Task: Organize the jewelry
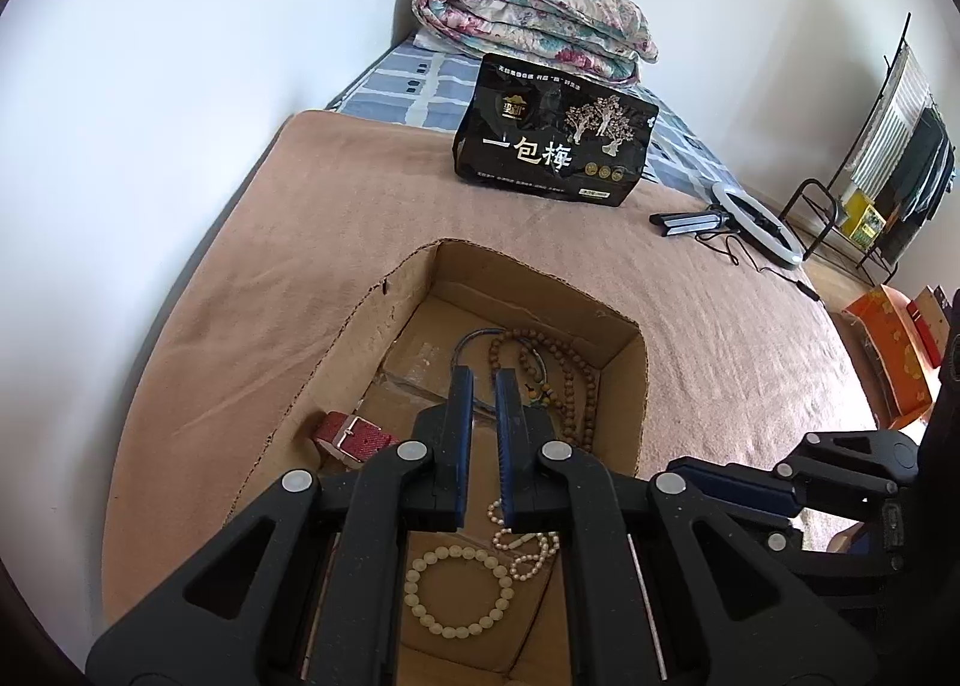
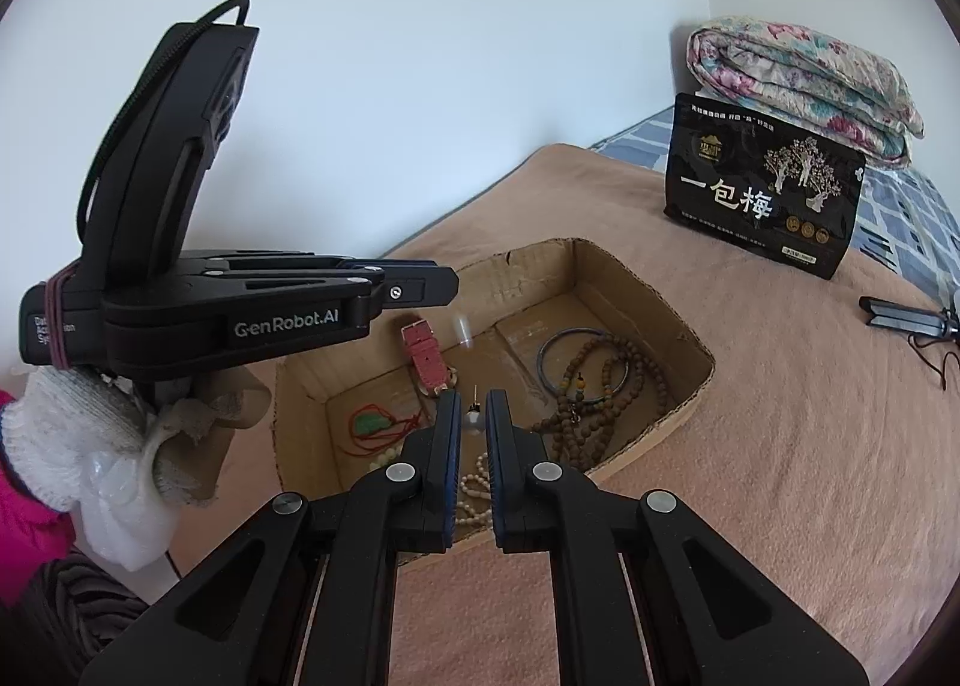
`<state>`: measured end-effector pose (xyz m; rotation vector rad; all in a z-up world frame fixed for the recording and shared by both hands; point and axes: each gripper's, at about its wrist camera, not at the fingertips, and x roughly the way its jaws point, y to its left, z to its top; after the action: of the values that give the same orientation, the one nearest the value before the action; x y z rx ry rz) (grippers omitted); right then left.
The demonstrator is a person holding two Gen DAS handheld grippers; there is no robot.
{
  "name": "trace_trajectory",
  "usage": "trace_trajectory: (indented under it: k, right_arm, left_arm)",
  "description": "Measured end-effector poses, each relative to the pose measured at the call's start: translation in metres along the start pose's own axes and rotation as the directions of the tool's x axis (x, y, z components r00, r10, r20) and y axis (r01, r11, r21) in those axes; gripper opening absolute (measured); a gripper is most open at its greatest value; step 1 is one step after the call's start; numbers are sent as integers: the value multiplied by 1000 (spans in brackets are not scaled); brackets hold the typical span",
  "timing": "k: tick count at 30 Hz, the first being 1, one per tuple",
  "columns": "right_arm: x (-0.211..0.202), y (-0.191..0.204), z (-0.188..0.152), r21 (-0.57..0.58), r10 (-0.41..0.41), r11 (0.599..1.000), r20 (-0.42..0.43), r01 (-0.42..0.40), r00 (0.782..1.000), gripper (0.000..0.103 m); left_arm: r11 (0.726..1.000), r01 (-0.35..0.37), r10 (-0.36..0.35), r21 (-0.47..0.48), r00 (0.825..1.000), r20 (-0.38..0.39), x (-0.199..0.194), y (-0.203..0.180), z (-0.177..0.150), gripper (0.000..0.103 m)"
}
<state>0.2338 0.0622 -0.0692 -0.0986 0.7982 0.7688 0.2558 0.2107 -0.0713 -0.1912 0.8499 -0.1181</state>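
An open cardboard box (image 1: 624,386) (image 2: 648,278) sits on the brown blanket. It holds a brown bead necklace (image 1: 576,380) (image 2: 606,386), a dark bangle (image 2: 564,338), a red watch strap (image 1: 354,434) (image 2: 427,362), a cream bead bracelet (image 1: 456,590), a pale bead string (image 1: 528,548) (image 2: 471,491) and a green pendant on red cord (image 2: 375,423). My left gripper (image 1: 483,380) hovers over the box, jaws slightly apart and empty; it also shows in the right wrist view (image 2: 414,281). My right gripper (image 2: 473,401) hovers over the box's near side, jaws slightly apart, with a small pale earring (image 2: 473,419) just beyond the tips.
A black snack bag (image 1: 555,134) (image 2: 762,194) stands on the bed beyond the box, with a folded floral quilt (image 1: 528,14) (image 2: 804,80) behind it. A ring light with tripod (image 1: 756,230) lies at the right. A metal rack (image 1: 870,188) stands by the wall.
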Motion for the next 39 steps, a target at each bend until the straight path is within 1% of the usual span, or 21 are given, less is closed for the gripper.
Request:
trace_trajectory:
  k: [1, 2, 3, 4, 5, 7, 9, 15, 21, 30, 36, 39]
  right_arm:
    - [1, -1, 0, 3, 0, 1000, -3, 0, 1000, 11]
    - [1, -2, 0, 6, 1, 1000, -4, -1, 1000, 23]
    - [1, -2, 0, 10, 1, 1000, -2, -1, 1000, 31]
    - [0, -3, 0, 15, 2, 1000, 6, -2, 1000, 41]
    - [-1, -4, 0, 18, 0, 1000, 12, 0, 1000, 43]
    - [-2, -5, 1, 20, -4, 1000, 13, 4, 1000, 43]
    - [-3, -5, 1, 17, -10, 1000, 13, 10, 1000, 43]
    - [-7, -6, -2, 22, -25, 999, 2, 25, 1000, 43]
    - [-19, -5, -4, 23, -42, 999, 5, 42, 999, 44]
    - [-47, -5, -8, 13, -77, 997, 24, 76, 997, 44]
    - [-67, -10, -12, 14, -98, 995, 40, 98, 994, 44]
    - [-76, -13, -14, 23, -112, 993, 45, 112, 993, 44]
  left_arm:
    - [1000, 0, 0, 0, 1000, -1, -1, 0, 0, 6]
    - [1000, -5, 5, 3, 1000, -2, 0, -1, 0, 6]
    - [1000, -8, 8, 5, 1000, -3, -1, -2, 0, 6]
    - [1000, -9, 9, 6, 1000, -6, 0, -3, 0, 6]
    - [1000, -14, 14, 7, 1000, -8, 0, -3, -1, 6]
    - [1000, -20, 20, 6, 1000, -8, 0, -4, -1, 8]
    - [1000, -26, 26, 0, 1000, -2, -3, -3, -1, 17]
    - [999, -31, 31, -9, 999, 14, -12, -2, -1, 17]
    - [998, -56, 56, 5, 998, 38, -29, -7, -7, 17]
    - [997, -74, 73, 0, 992, 99, -67, -18, -17, 17]
    - [995, -97, 92, 21, 984, 151, -97, -34, -28, 17]
    - [995, -100, 94, 26, 982, 164, -108, -41, -34, 17]
